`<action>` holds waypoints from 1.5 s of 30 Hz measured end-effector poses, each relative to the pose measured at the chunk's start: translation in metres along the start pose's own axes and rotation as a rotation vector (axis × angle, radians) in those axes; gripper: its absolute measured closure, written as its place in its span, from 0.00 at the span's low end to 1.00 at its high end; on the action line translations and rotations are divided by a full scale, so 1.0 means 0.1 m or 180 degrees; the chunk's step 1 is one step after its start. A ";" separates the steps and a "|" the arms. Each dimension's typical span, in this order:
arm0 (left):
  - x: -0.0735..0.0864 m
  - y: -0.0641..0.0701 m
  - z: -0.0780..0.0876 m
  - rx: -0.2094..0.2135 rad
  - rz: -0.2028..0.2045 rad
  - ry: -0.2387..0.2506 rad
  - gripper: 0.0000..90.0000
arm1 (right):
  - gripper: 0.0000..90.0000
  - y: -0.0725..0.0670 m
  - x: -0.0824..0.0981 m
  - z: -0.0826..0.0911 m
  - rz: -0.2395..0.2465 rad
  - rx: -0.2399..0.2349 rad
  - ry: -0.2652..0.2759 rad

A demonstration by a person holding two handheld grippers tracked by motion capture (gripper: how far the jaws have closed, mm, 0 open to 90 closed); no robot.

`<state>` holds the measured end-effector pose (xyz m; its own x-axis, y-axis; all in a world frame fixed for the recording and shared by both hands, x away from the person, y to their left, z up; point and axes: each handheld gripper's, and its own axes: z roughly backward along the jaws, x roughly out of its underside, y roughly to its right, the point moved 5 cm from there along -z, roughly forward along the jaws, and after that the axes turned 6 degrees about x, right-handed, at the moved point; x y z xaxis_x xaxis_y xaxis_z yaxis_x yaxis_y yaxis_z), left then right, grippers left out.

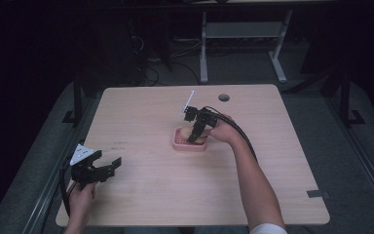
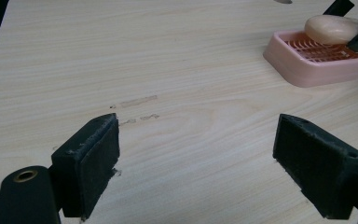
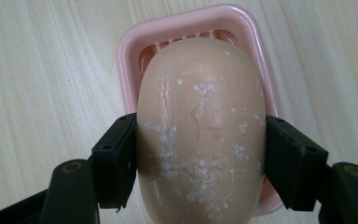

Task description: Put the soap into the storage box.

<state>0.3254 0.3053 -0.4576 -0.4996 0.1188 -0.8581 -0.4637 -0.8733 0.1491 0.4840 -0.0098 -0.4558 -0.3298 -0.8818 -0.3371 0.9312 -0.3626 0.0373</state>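
Hand-held grippers: two. Left hand-held gripper (image 1: 108, 164), one, sat at the near left of the worktop (image 1: 141, 195); jaws stood wide apart, holding nothing, over bare wood. Right hand-held gripper (image 3: 200, 154), one, farther in near the middle; both pads pressed the flanks of the soap (image 3: 200, 140). Soap: one bar, pale, scuffed white, above the dish (image 3: 130, 56). Dish: one, pink, slatted, resting on the worktop. Hole (image 1: 224, 97): one, at the far edge.

Your right gripper (image 3: 200, 158) clamps the beige soap bar (image 3: 200, 126) over the pink soap dish (image 3: 128, 51); it seems slightly lifted.
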 end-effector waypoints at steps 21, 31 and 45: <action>0.00 0.00 0.01 -0.0002 -0.0003 0.0001 0.16 | 0.35 0.00 -0.05 -0.08 0.0045 0.0031 -0.0020; 0.00 -0.01 0.00 -0.0014 0.0008 0.0001 0.16 | 0.35 0.00 -0.05 -0.10 0.0055 0.0031 -0.0032; -0.01 0.00 -0.01 -0.0015 0.0011 -0.0005 0.16 | 0.35 0.00 -0.06 -0.10 0.0058 0.0031 -0.0019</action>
<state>0.3267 0.3050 -0.4575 -0.5023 0.1166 -0.8568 -0.4585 -0.8760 0.1496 0.4875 -0.0021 -0.4629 -0.3138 -0.8900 -0.3307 0.9355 -0.3494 0.0527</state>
